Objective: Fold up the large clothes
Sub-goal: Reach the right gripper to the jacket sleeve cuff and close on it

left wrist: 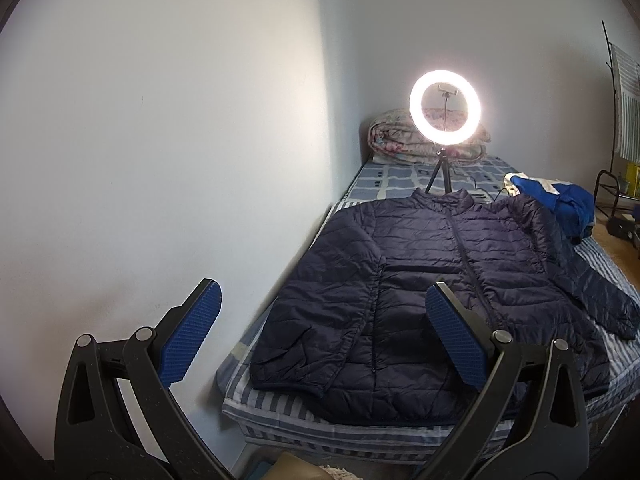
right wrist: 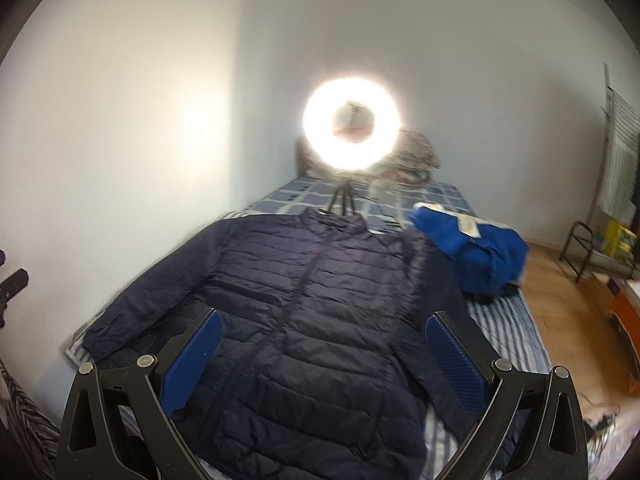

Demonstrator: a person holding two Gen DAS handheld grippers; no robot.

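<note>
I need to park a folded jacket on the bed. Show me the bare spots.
Bare checked sheet between the jacket collar and the quilt, left of the tripod. A striped strip runs along the bed's floor-side edge. The blue garment crowds the far corner there.

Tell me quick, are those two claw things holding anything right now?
Left gripper: open, holding nothing.
Right gripper: open, holding nothing, above the navy puffer jacket.
</note>
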